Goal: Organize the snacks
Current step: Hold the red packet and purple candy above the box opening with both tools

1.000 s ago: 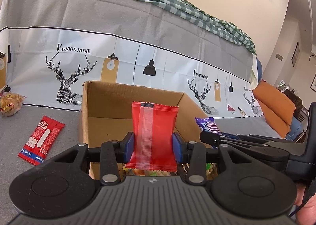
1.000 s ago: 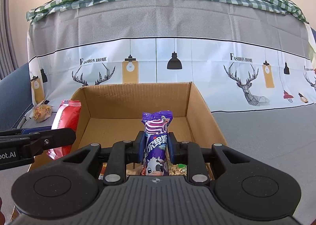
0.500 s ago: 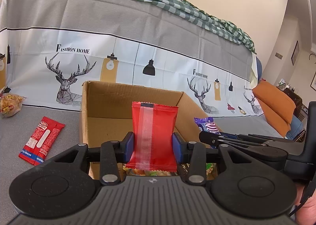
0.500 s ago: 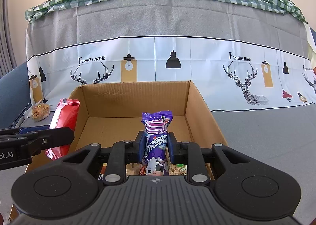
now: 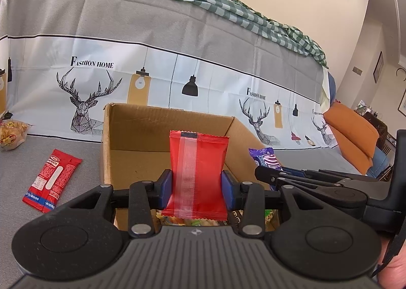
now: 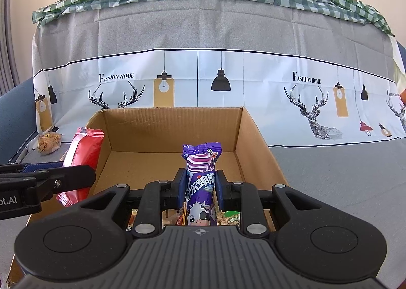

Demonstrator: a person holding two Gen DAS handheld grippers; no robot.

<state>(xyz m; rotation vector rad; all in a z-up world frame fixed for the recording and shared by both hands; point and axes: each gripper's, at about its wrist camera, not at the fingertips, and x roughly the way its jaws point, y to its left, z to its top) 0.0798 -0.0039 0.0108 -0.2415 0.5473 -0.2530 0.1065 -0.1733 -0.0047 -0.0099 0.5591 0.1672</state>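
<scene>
Loose snacks, left: one yellow bag (image 5: 11, 134) and one red sachet (image 5: 52, 179) on the grey surface (image 5: 76, 151), left of the box.
Left gripper (image 5: 197, 186): clamped on one red packet (image 5: 198, 174), upright over the box's near end.
Box: one open cardboard box (image 6: 172, 124), several snacks at its near end.
Right gripper (image 6: 200, 188): clamped on one purple packet (image 6: 200, 177), upright over the box.
Room: deer-print cloth (image 6: 253, 78) behind; orange cushion (image 5: 352, 131) far right.

Both tongs are clamped down and level, side by side. Left tongs (image 5: 197, 186) pinch an upright red packet (image 5: 198, 174), right tongs (image 6: 200, 188) grip a purple snack bar (image 6: 201, 185), also standing upright.
</scene>
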